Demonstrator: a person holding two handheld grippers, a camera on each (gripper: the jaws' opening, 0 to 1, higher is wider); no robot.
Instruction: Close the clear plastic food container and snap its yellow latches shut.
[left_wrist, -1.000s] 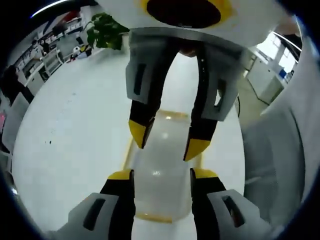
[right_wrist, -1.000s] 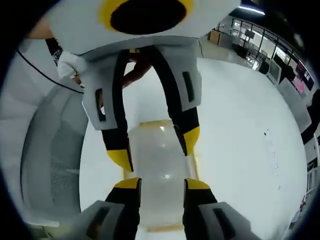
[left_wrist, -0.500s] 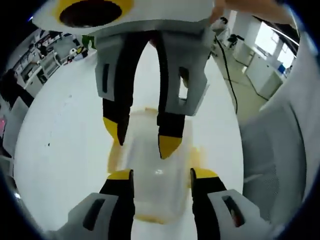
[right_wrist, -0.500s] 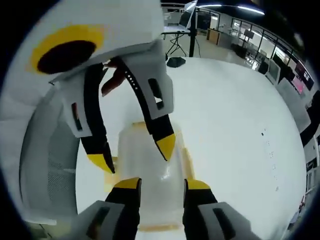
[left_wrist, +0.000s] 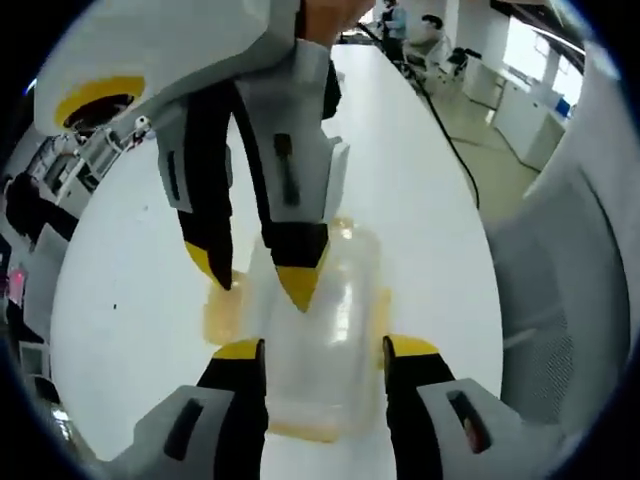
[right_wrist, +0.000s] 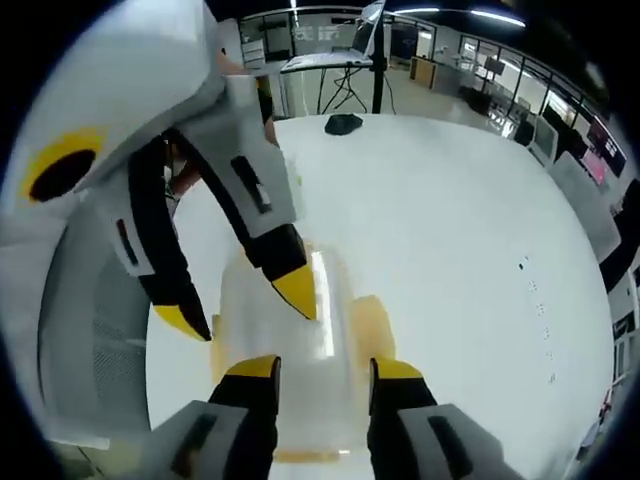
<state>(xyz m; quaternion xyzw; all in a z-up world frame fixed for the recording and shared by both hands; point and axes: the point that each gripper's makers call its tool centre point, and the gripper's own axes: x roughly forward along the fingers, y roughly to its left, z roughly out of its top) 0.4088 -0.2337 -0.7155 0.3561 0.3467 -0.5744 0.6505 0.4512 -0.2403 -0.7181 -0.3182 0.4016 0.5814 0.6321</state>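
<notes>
The white table has free room on all sides of the clear container – nothing seen inside. Left gripper and right gripper both spread open over it.

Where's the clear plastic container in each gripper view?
Left gripper view: the container lies low in the middle, between that view's own fingers, with the right gripper coming down over it.
Right gripper view: low in the middle too, under the left gripper.
Shared landmark: the white table.
</notes>
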